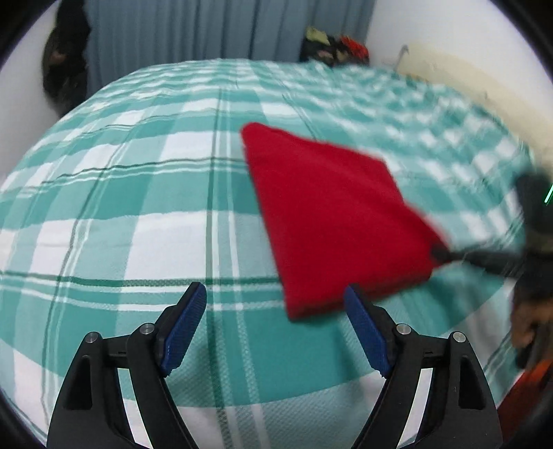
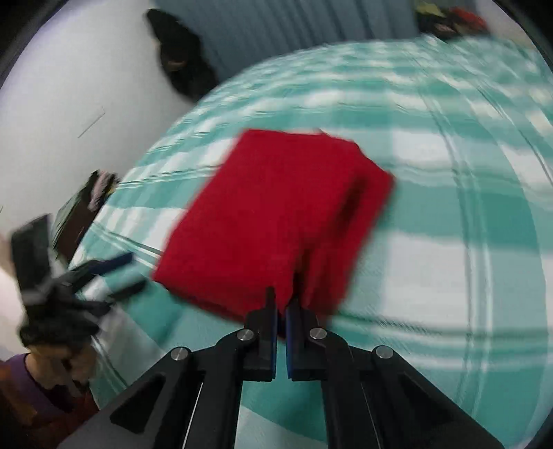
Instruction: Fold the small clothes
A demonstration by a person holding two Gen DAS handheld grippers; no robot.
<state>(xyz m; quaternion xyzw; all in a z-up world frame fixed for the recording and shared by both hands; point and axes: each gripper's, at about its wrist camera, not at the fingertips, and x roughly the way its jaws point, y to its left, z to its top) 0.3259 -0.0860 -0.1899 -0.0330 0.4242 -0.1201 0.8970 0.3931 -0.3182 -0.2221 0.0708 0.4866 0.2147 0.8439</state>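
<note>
Cloth (image 2: 273, 221), red, soft and limp, lay folded on the checked bed (image 1: 138, 193), its near corner clamped in the right gripper (image 2: 281, 304) jaws, while the left gripper (image 1: 276, 304) jaws stood released beside its edge, the likely second hold.

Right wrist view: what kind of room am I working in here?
Most likely a bedroom. The red cloth lies on a bed under a teal-and-white checked sheet, grey-blue curtains hang behind it, and clothes are piled at its far end.
</note>
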